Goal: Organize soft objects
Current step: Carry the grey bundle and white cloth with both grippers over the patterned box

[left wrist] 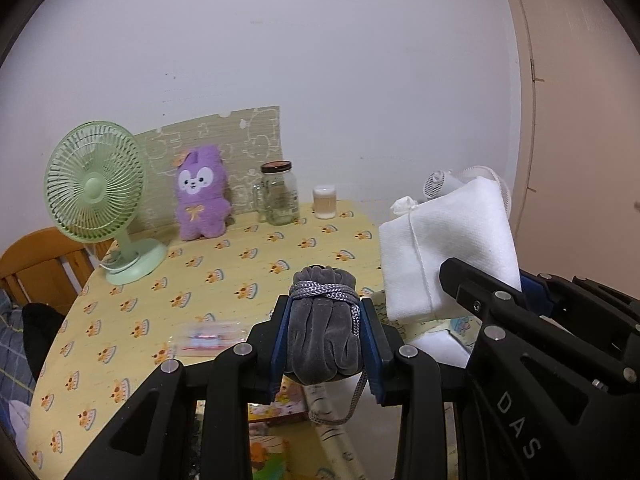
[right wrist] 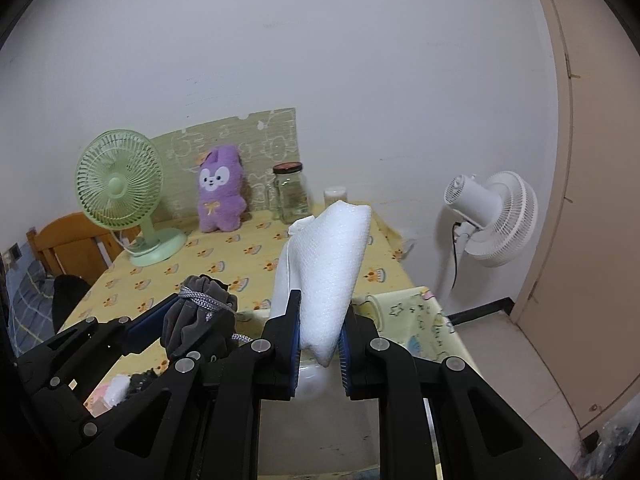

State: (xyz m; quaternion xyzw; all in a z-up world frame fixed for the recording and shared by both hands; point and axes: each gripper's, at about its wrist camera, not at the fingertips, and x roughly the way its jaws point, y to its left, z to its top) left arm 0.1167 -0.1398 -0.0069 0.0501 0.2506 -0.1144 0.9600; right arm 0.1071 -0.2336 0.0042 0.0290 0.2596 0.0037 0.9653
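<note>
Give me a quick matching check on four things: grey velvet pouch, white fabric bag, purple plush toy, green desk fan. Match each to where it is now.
Things:
1. grey velvet drawstring pouch
2. white non-woven fabric bag
3. purple plush rabbit toy
4. pale green desk fan

Places:
A. standing at the table's left edge
B. between the right gripper's fingers
C. leaning against the patterned board at the table's back
D. between the left gripper's fingers

Pairs: 1-D, 2-B, 3-C, 4-A
</note>
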